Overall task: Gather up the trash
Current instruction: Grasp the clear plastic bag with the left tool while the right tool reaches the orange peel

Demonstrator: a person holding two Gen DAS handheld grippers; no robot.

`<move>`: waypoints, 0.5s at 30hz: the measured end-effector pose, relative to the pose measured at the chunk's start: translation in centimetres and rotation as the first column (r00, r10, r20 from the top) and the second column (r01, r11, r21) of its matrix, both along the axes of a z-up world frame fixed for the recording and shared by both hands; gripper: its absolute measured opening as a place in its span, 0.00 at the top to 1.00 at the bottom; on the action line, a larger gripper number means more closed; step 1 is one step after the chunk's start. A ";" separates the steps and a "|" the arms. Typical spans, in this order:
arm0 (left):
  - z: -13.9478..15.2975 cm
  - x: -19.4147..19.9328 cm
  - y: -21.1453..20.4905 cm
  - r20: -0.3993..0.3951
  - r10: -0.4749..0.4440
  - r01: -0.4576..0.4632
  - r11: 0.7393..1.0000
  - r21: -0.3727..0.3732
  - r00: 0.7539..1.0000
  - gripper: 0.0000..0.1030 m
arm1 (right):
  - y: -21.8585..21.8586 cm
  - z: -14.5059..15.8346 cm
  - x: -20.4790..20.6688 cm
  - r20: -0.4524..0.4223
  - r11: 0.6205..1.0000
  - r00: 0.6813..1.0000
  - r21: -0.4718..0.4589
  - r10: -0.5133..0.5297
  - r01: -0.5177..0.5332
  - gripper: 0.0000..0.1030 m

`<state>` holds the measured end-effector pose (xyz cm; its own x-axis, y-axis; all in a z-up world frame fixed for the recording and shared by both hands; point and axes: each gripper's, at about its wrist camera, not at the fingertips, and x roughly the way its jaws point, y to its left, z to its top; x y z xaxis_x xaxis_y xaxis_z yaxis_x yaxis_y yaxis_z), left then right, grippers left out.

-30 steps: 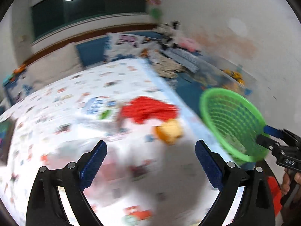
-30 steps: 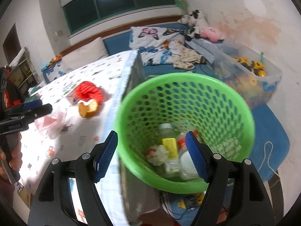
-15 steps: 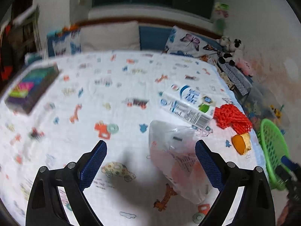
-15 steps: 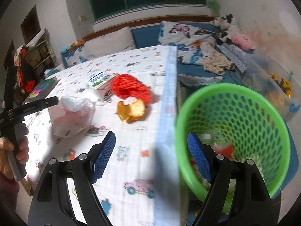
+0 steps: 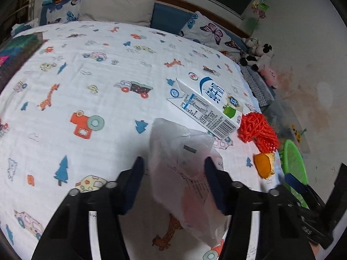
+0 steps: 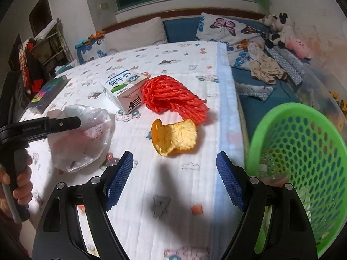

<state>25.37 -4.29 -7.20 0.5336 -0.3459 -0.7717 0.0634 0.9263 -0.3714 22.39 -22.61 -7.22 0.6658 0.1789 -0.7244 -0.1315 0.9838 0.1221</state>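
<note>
The left tool has just been closing around the plastic bag on the bed — its right pad touching, the left apart — so it should squeeze fully before lifting, while the right tool stands open, empty.

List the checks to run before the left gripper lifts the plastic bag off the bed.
1. Plastic bag between the jaws of the left gripper: ok; the jaws have just been closing.
2. Both pads pressing the bag: not ok; a gap shows on one side.
3. Right gripper free: ok; jaws open, nothing between.
4. Green basket open and beside the bed: ok.
5. Bag clear of the milk carton: cannot tell; they overlap in the left wrist view.
6. Orange scrap apart from the bag: ok.
</note>
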 end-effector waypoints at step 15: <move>1.0 0.1 1.7 0.031 -0.024 0.025 0.999 -0.022 0.999 0.91 | 1.3 -2.0 3.5 -0.051 0.998 0.999 -0.060 -0.009 0.006 0.30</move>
<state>25.43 -2.60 -6.23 0.5479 -0.3763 -0.7471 0.0973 0.9157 -0.3899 25.91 -21.28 -9.18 0.6290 0.1291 -0.7666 -0.1189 0.9905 0.0693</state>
